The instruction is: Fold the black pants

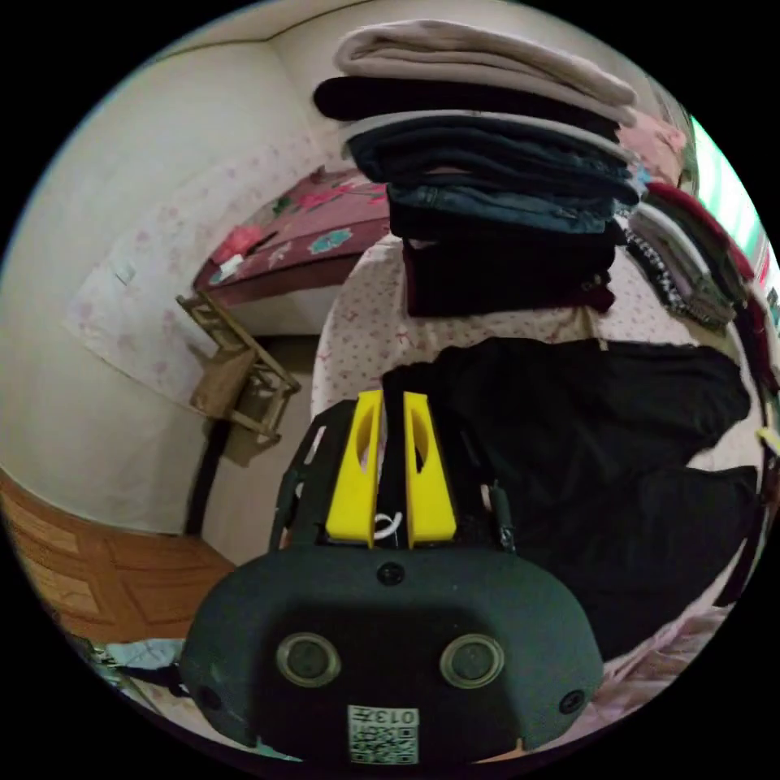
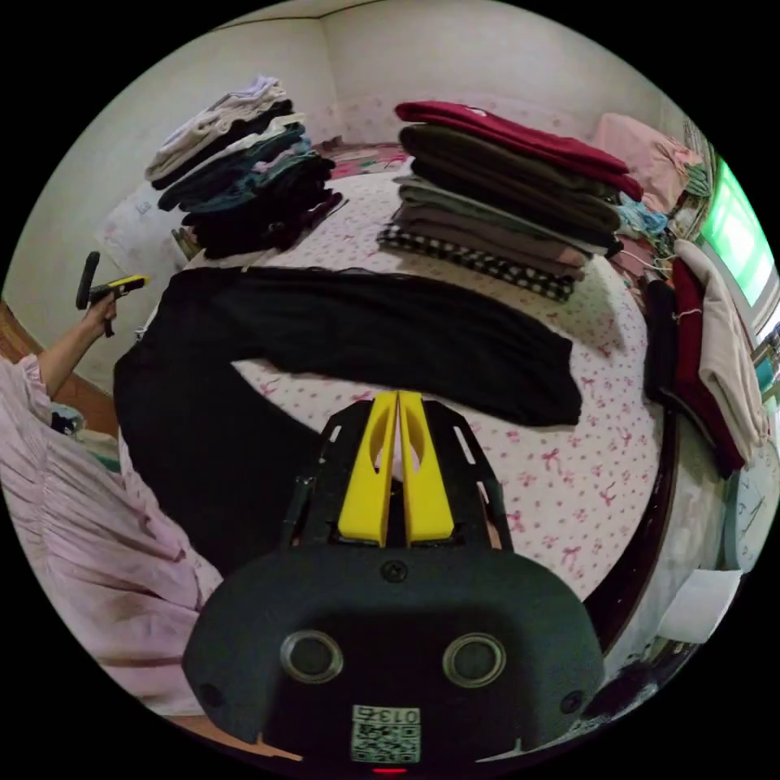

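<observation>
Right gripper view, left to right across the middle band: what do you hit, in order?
Person's pink sleeve → left gripper held up in the hand → black pants spread on the bed → bare patterned bedsheet → clothes draped over the bed's edge.

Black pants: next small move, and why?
Probably bring the left hand-held gripper down onto the waist end of the pants. They lie spread on the bed, one leg stretched out. The left hangs off the bed's edge; both look shut on nothing.
</observation>
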Motion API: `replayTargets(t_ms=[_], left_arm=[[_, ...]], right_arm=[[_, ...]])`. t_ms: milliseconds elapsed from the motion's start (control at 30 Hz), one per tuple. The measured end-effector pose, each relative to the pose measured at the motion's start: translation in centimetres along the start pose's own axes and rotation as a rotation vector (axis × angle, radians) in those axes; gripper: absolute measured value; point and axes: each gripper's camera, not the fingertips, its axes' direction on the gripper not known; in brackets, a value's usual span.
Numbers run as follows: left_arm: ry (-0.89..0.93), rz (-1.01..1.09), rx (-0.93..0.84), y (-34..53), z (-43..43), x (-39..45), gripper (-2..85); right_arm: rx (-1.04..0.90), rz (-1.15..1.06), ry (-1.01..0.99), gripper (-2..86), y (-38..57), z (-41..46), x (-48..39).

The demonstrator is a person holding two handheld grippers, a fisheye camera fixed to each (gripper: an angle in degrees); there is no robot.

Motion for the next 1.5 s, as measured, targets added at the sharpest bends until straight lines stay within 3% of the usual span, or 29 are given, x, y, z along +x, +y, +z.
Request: replayTargets(t_ms=[67,200,300,367,567,833,933,1100,1300,1500], left_arm=[[0.14,0.015,-0.026,2.1,-1.7,-1.0,1.9],[0.199,0.203,-0.07,6.8,-4.9,2.6,0.5],[0.399,0.368,-0.131,12.1,-7.1,7.0,0.6],[0.383,0.571,-0.155,16.8,-9.4,11.3,1.4],[0.406,0.821,-0.097,25.6,-14.5,17.3,7.7],[0.299,1.12,-0.053,29.4,-16.6,23.1,4.5],[0.259,1.17,-0.066,29.2,-17.2,23.8,1.2],[0.34,1.218,-0.129,28.5,-20.8,22.9,0.2],[0.369,1.121,-0.205,30.4,-20.9,21.2,0.4],[0.405,0.937,-0.145,29.2,-23.5,17.2,1.2]], right_arm=[[0.007,-0.01,-0.072,0.4,1.7,-0.5,-2.3],[-0.05,-0.091,-0.196,0.7,5.6,-0.9,-8.1],[-0.137,-0.211,-0.216,1.5,8.8,-0.9,-12.9],[-0.152,-0.269,-0.233,2.5,10.7,-1.6,-15.3],[-0.215,-0.351,-0.186,7.0,16.3,-3.8,-20.1],[-0.266,-0.509,-0.009,7.4,20.6,-4.1,-23.4],[-0.267,-0.388,-0.009,4.8,21.2,-4.6,-22.1],[-0.247,-0.295,-0.108,3.4,23.3,-7.2,-20.3],[-0.238,-0.262,-0.125,4.7,28.3,-8.4,-20.0],[-0.096,-0.134,-0.046,6.4,31.0,-14.2,-15.4]])
